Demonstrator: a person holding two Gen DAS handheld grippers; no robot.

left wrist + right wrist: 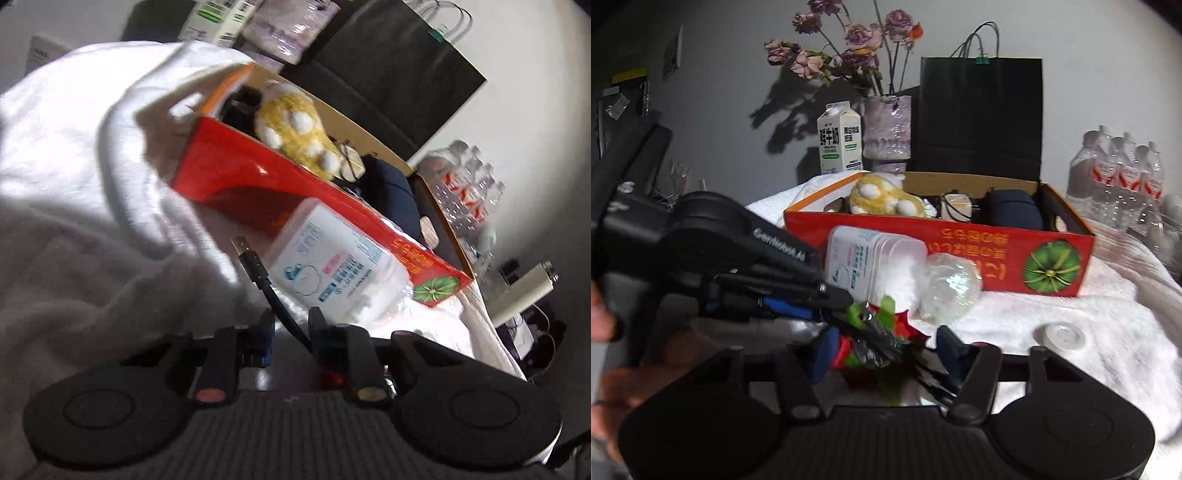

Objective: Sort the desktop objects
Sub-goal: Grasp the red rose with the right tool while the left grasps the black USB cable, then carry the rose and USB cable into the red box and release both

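In the left wrist view my left gripper [291,317] stands low over the white towel [92,184], jaws narrow. A black USB cable [258,269] runs between them with a sliver of gap on each side. The cable's plug points at a clear tub of cotton pads [332,266] lying against the red box [236,177]. In the right wrist view my right gripper [886,343] straddles a red and green artificial flower [871,343] in dark foil. Its left pad touches the petals; its right pad stands slightly off. The left gripper [842,299] reaches in from the left.
The red box [997,254] holds a yellow plush toy [879,199], a white charger [956,206] and a dark blue pouch [1015,210]. A clear crinkled ball [949,291] and round lid [1063,336] lie before it. Milk carton [838,140], vase [886,125], black bag [979,114] and water bottles [1119,173] stand behind.
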